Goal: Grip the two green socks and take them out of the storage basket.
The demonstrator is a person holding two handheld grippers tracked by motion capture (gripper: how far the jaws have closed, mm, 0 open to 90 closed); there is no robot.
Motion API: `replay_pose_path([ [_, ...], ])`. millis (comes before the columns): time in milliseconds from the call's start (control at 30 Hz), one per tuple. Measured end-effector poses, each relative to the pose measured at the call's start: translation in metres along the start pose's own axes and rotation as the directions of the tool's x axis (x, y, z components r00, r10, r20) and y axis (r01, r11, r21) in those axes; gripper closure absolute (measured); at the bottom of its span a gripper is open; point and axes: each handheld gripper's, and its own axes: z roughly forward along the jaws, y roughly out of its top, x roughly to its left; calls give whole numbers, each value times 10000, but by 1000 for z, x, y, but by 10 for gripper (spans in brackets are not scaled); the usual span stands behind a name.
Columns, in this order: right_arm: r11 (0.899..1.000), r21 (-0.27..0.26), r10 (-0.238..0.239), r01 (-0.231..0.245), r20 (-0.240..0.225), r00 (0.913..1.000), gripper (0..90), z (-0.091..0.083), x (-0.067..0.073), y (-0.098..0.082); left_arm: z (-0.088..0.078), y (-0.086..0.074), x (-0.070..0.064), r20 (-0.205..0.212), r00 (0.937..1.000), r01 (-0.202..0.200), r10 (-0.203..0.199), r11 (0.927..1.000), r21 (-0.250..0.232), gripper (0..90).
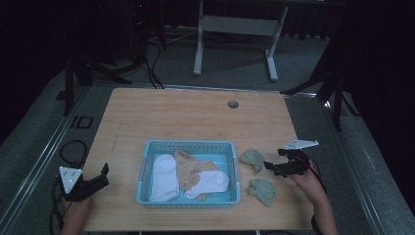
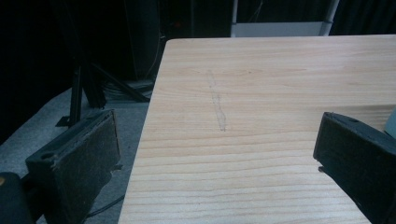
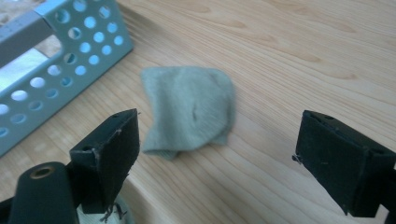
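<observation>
Seen from above, the right gripper (image 1: 275, 161) hovers, jaws spread wide and empty, just beside a green sock (image 1: 253, 159) lying on the wooden table (image 1: 195, 117) right of a blue basket (image 1: 188, 145). A second green sock (image 1: 262, 190) lies nearer the person. White and tan socks fill the basket. The left gripper (image 1: 104, 172) sits at the table's left edge. Along the left gripper's jaws, parted and empty, runs bare tabletop. Between the right gripper's parted jaws, the green sock (image 3: 189, 109) lies crumpled and untouched beside the basket's perforated wall (image 3: 79, 46).
</observation>
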Motion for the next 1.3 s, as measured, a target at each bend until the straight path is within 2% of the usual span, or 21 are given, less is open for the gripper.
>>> replay_pose_path([
  [100, 9991, -320, 277, -274, 114, 9995, 134, -4, -5, -6, 0, 0, 0, 1, 10000, -2, 2, 10000, -1, 7],
  [233, 9966, -429, 721, -703, 399, 9966, 134, -7, -13, -15, 0, 0, 0, -1, 10000, -2, 2, 10000, -9, 7],
  [300, 9956, -458, 850, -816, 795, 9932, 134, -8, -15, -19, 0, 0, 0, -1, 10000, -14, 14, 10000, 1, 7],
  [333, 9941, -547, 978, -935, 821, 9918, 133, -8, -17, -22, 0, 0, 0, 0, 10000, -15, 15, 10000, -4, 7],
  [500, 9855, -1173, 1386, -1224, 1425, 9800, 125, -9, -23, -35, 0, 0, 0, -4, 10000, -22, 22, 10000, 5, 7],
  [567, 9829, -1189, 1581, -1406, 1540, 9753, 125, -8, -25, -41, 0, 0, 0, 1, 10000, -24, 24, 10000, 4, 7],
  [700, 9813, -1234, 1690, -1478, 1840, 9683, 124, -6, -28, -53, 0, 0, 0, 10, 10000, -35, 35, 10000, -9, 7],
  [767, 9773, -1314, 1884, -1659, 1827, 9650, 125, -6, -29, -59, 0, 0, 0, 23, 10000, -43, 43, 10000, -13, 7],
  [833, 9733, -1363, 2092, -1847, 1956, 9581, 125, -7, -30, -64, 0, 0, -1, 43, 10000, -55, 55, 10000, -20, 7],
  [933, 9662, -1466, 2424, -2120, 2367, 9408, 125, -9, -32, -67, 0, 0, -1, 71, 10000, -65, 65, 10000, -36, 7],
  [1000, 9623, -1644, 2545, -2169, 2608, 9312, 126, -9, -32, -68, 0, 0, 0, 79, 10000, -60, 60, 10000, -40, 7],
  [1100, 9617, -1785, 2546, -2078, 3025, 9185, 125, -10, -33, -69, 0, 0, 0, 95, 9999, -53, 54, 10000, -48, 7],
  [1233, 9474, -2139, 2936, -2379, 2861, 9121, 126, -14, -36, -70, 0, 0, 0, 111, 9999, -52, 52, 10000, -61, 7],
  [1300, 9435, -2186, 3048, -2492, 2767, 9113, 126, -14, -38, -71, 0, 0, 0, 113, 9999, -54, 55, 10000, -68, 7],
])
